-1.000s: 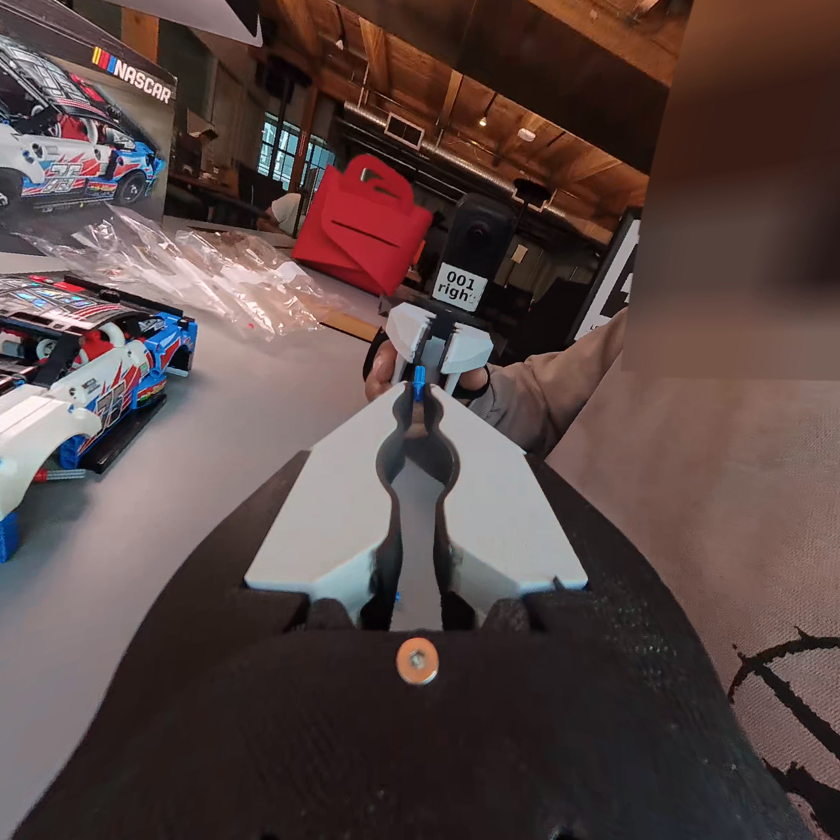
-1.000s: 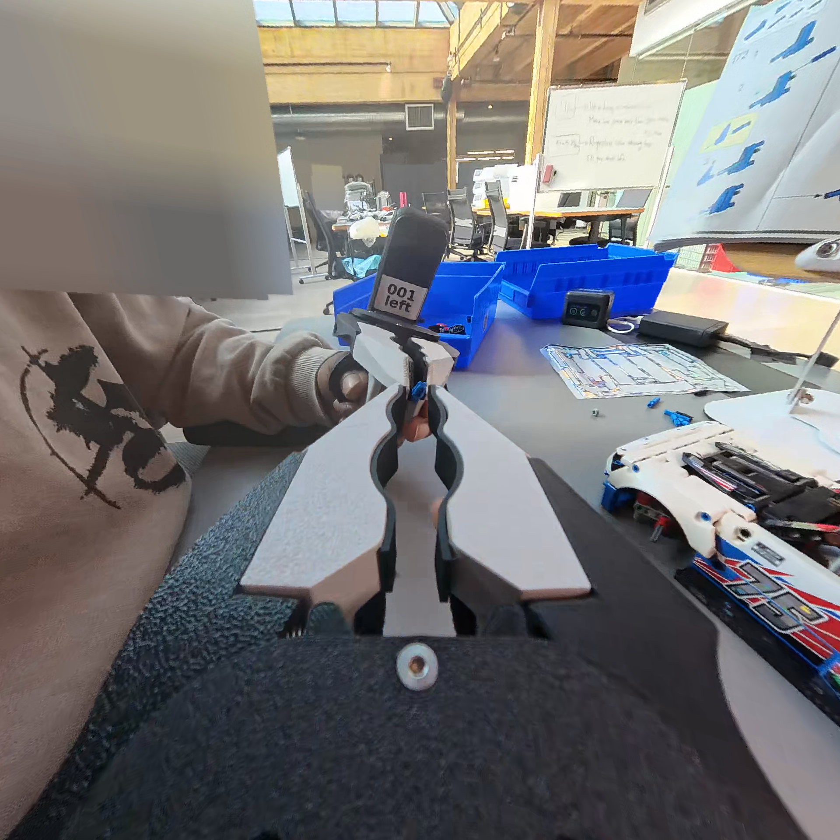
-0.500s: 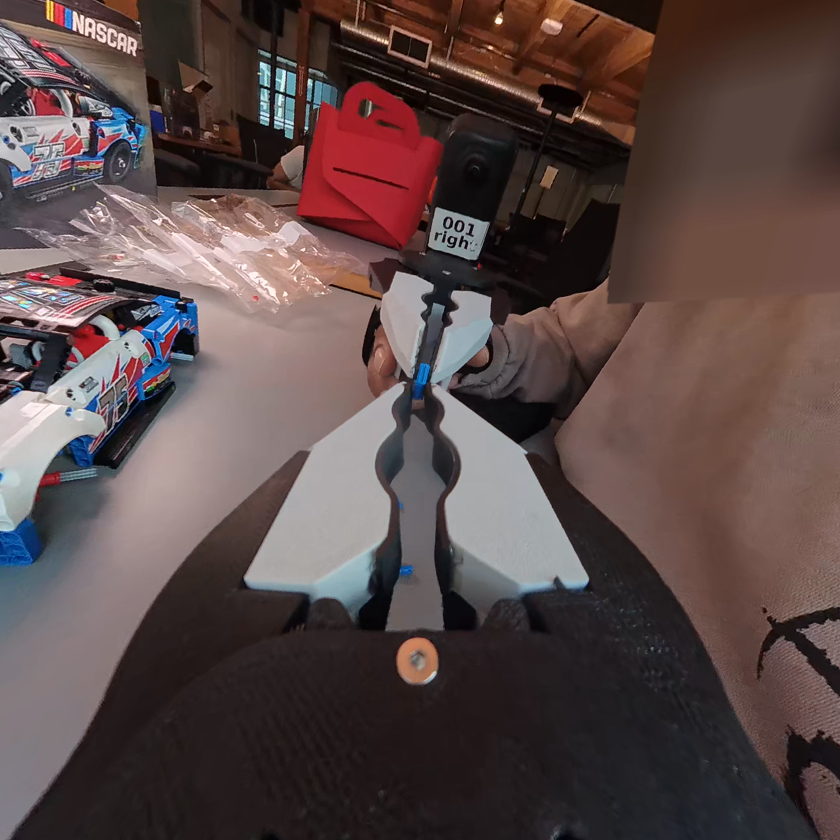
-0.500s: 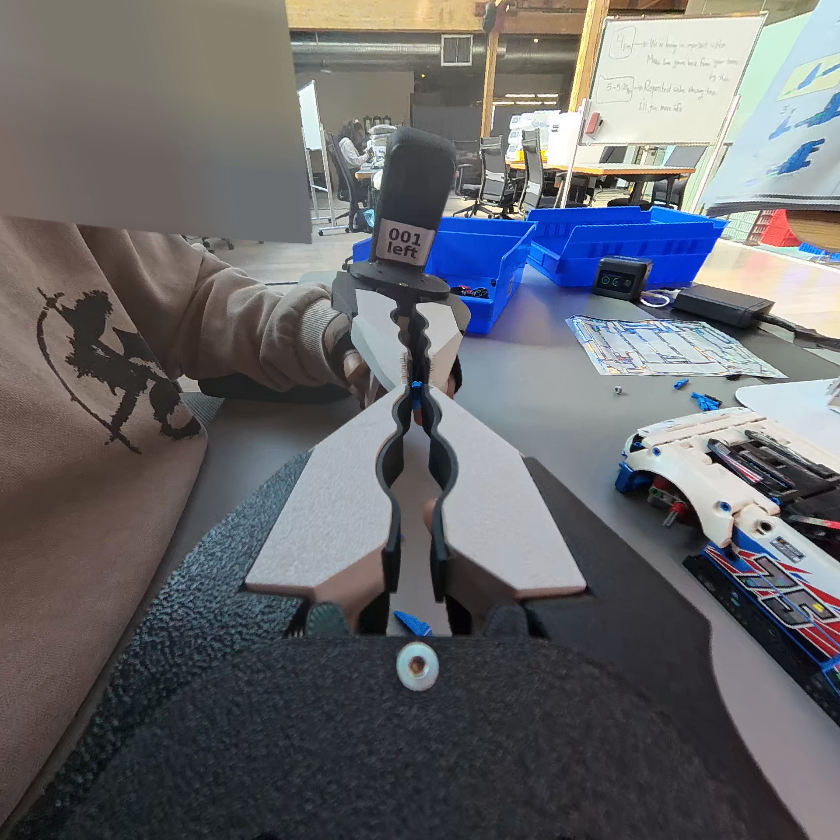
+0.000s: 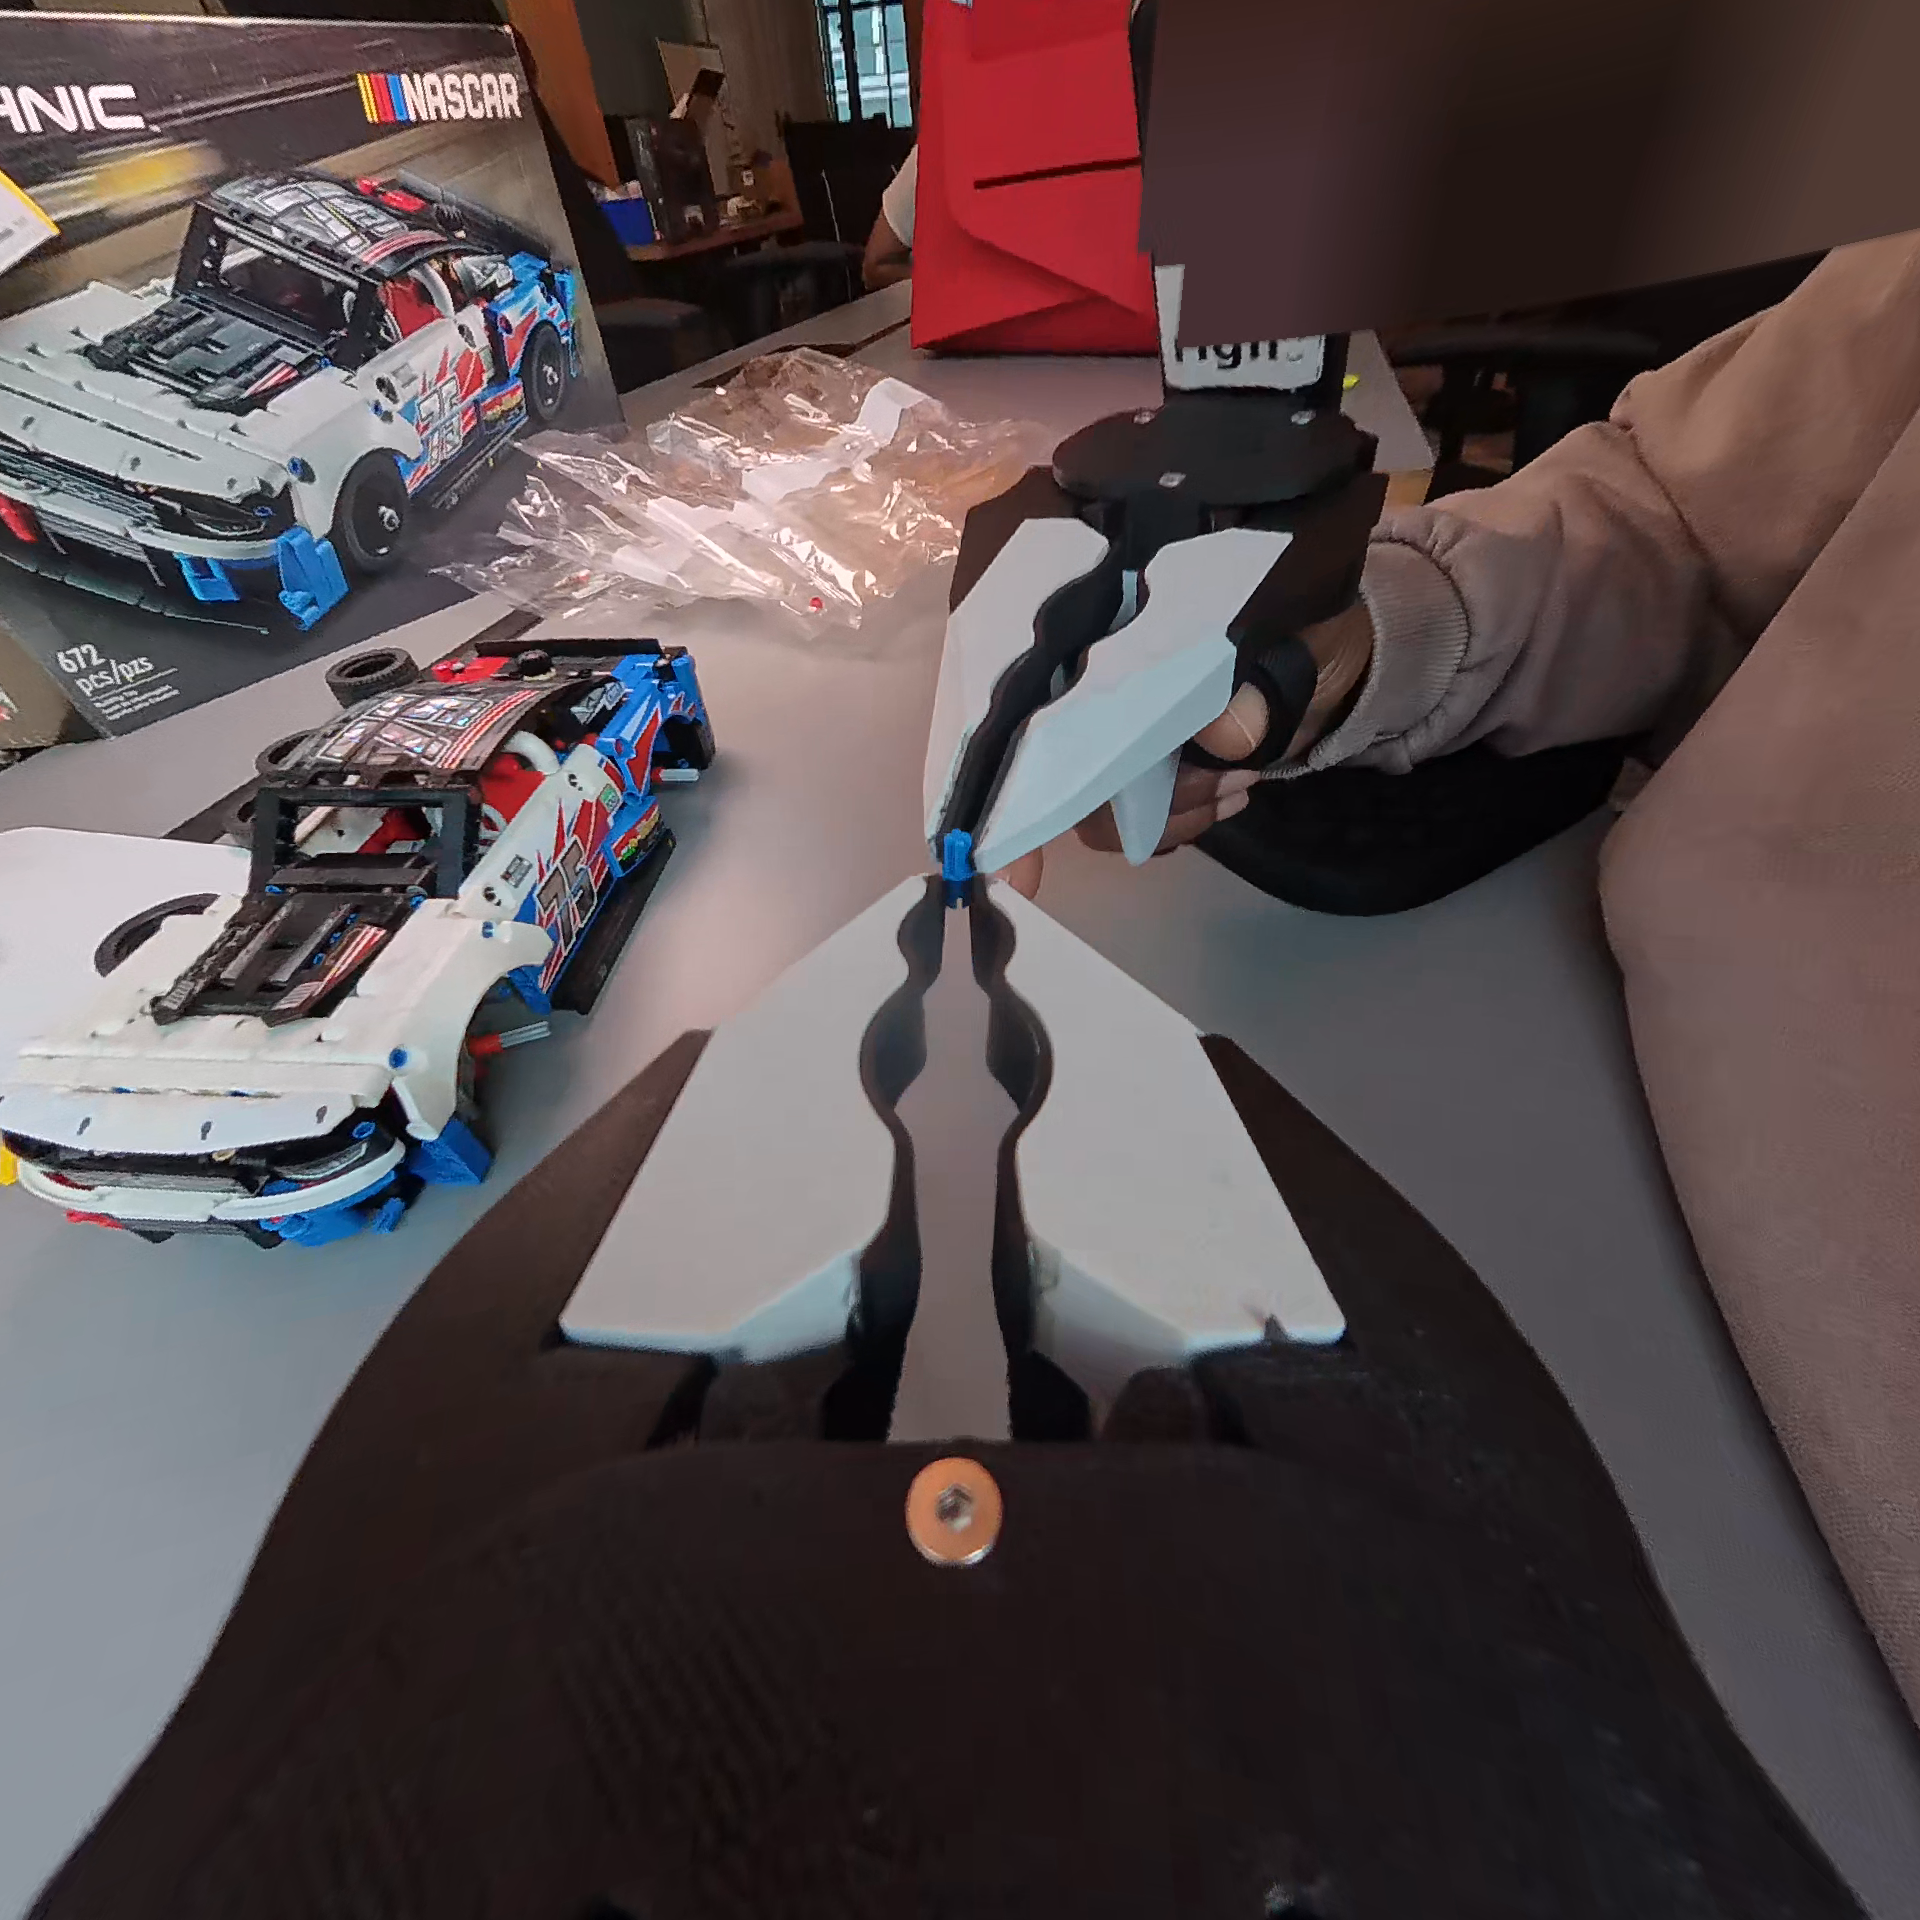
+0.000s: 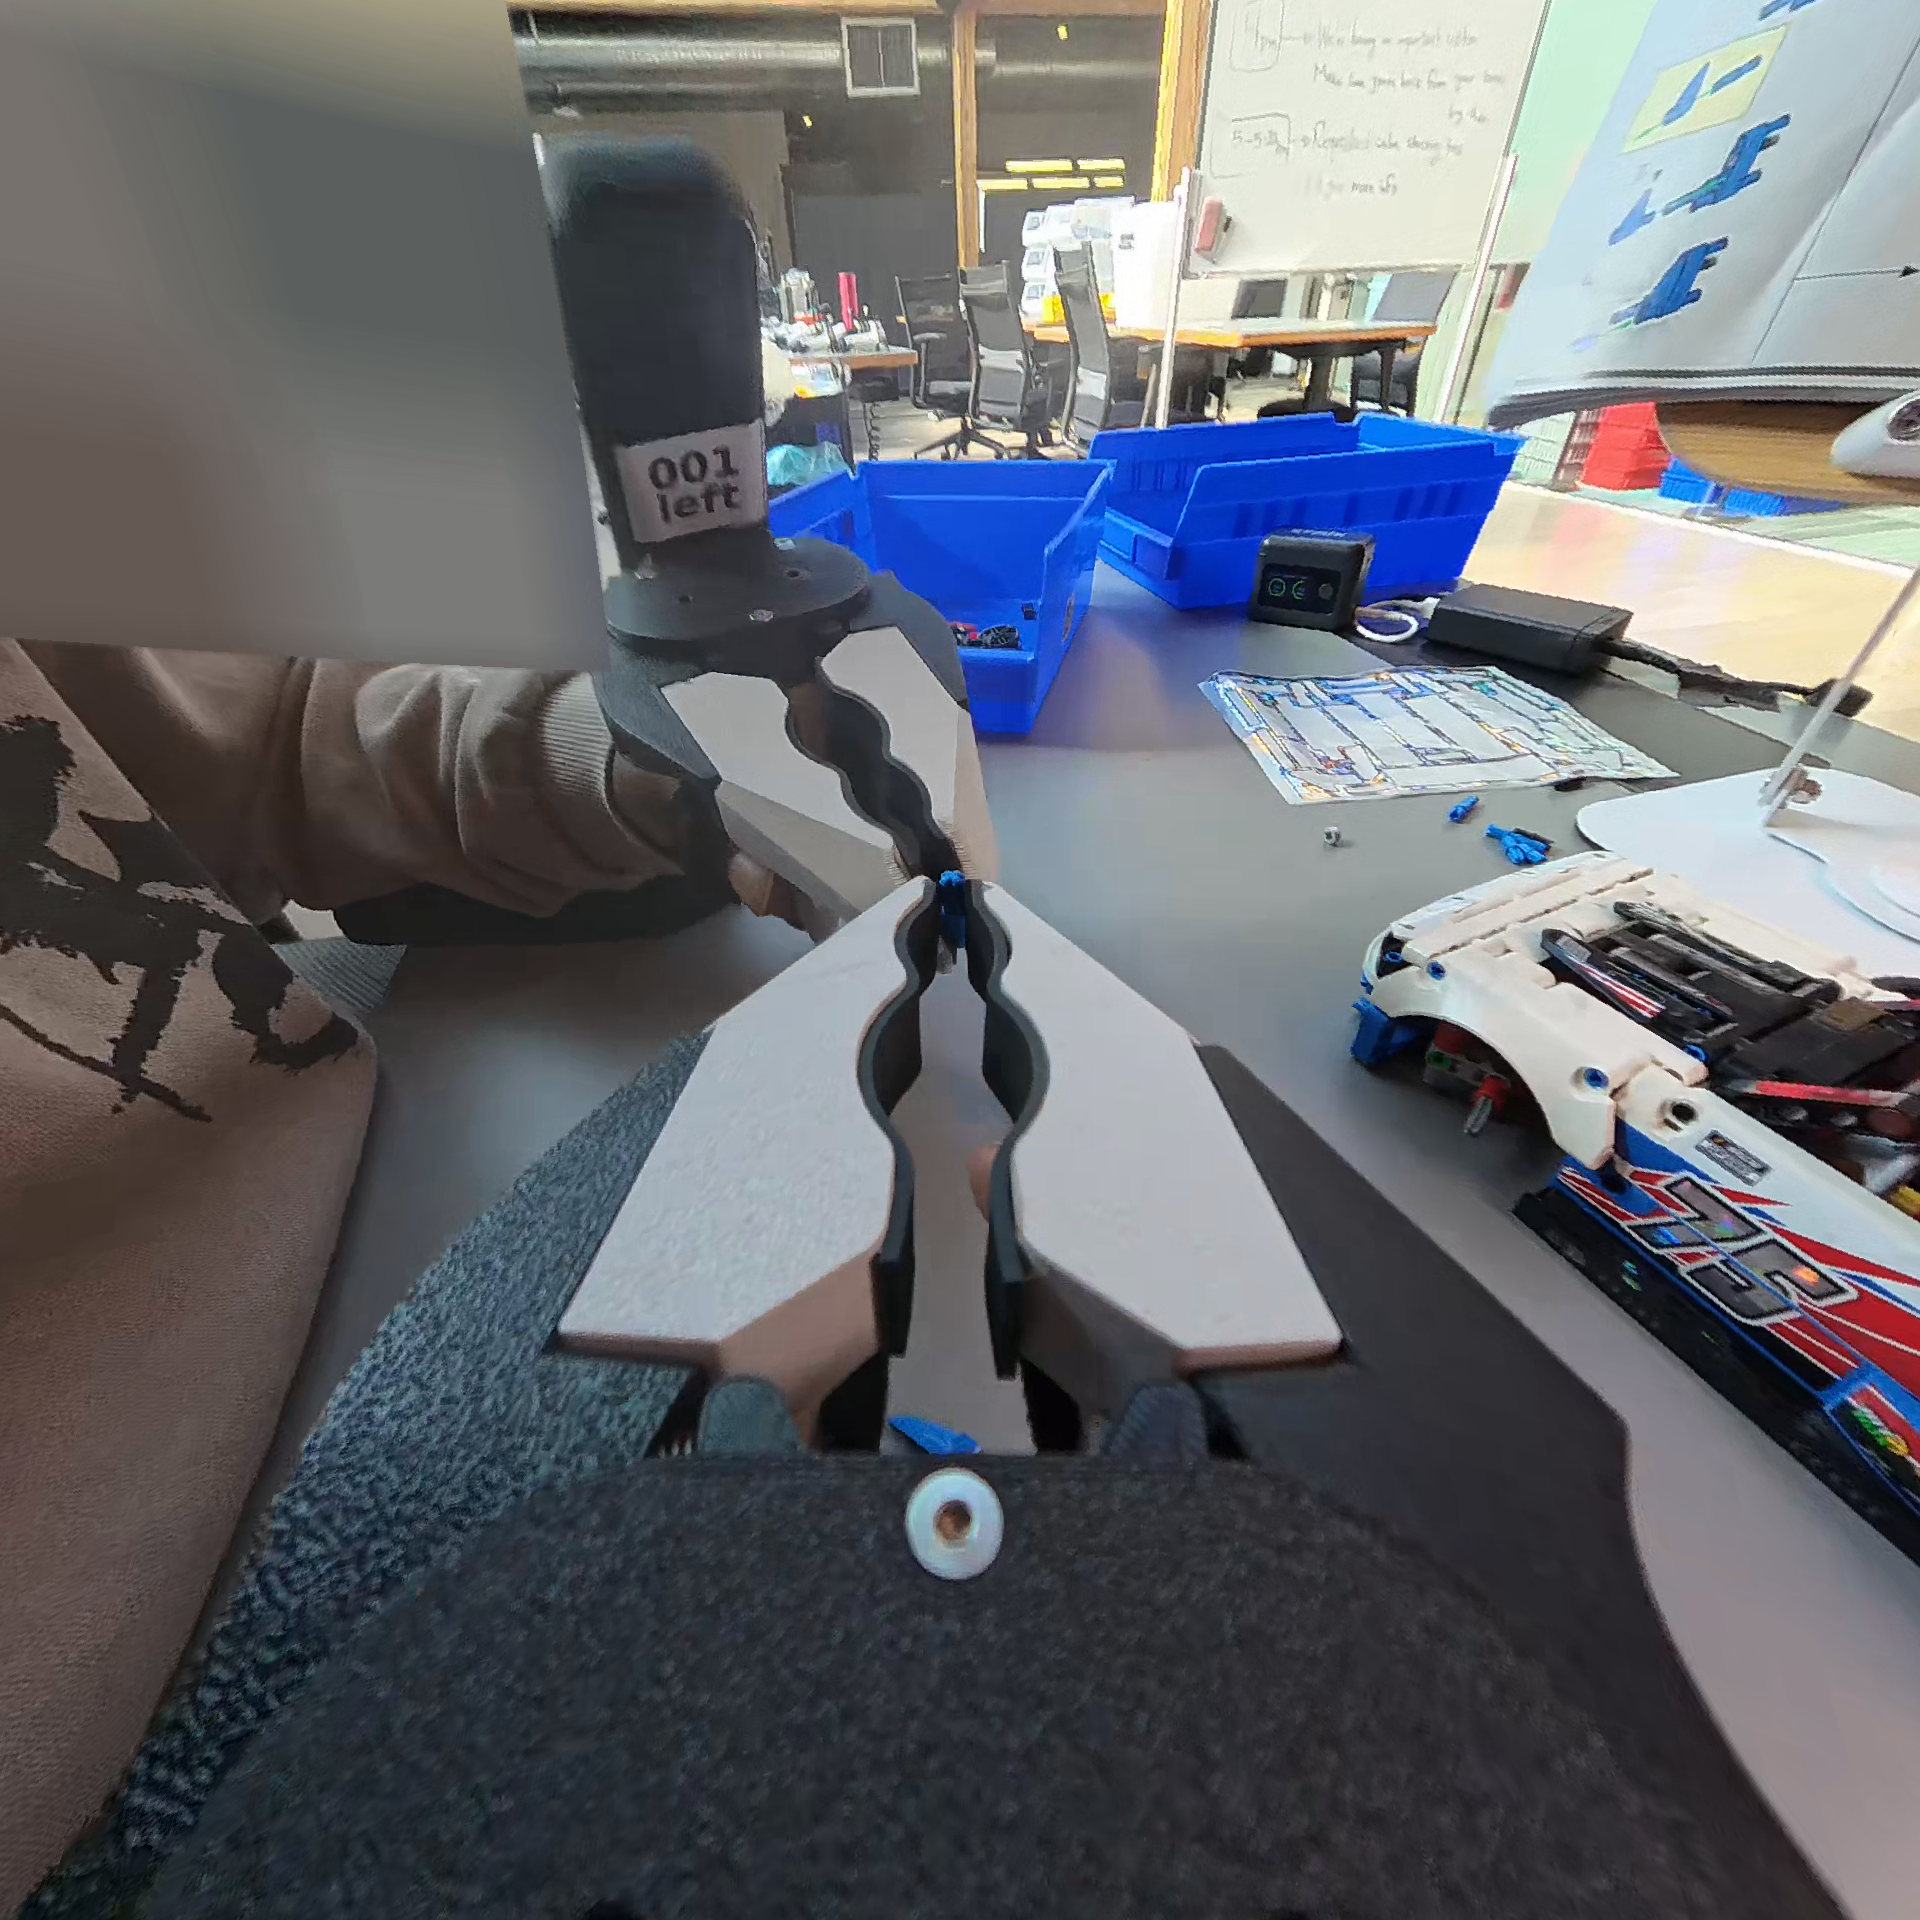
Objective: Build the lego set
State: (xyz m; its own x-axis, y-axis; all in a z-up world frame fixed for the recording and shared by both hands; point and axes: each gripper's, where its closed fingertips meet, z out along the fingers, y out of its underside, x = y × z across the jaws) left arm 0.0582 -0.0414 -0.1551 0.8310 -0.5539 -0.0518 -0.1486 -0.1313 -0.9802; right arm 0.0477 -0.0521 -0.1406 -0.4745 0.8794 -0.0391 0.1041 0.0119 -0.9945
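My left gripper (image 5: 951, 891) and my right gripper (image 6: 951, 914) meet tip to tip above the grey table (image 5: 1299, 1039). Both are shut on a small blue Lego pin (image 5: 954, 857), which also shows in the right wrist view (image 6: 950, 906). I cannot tell whether it is one piece or two joined. The right gripper (image 5: 961, 844) comes down at a slant from the upper right in the left wrist view. The partly built white, blue and red race car (image 5: 364, 935) stands on the table to the left; it also shows in the right wrist view (image 6: 1662, 1091).
The set's box (image 5: 260, 312), empty plastic bags (image 5: 748, 509), a loose black tyre (image 5: 374, 675) and a red bag (image 5: 1018, 177) lie behind the car. Two blue bins (image 6: 987, 561), a printed sheet (image 6: 1423, 727) and loose blue pieces (image 6: 1517, 842) lie beyond. Another blue piece (image 6: 930, 1437) lies under my right gripper. The tips of both grippers are at nearly the same place. It is some 11 cm from my left tips to the blue piece (image 6: 930, 1437).
Both grippers stay tip to tip on the blue pin. They have tilted and turned, so each now sees the other at a slant and more of the table and the car.
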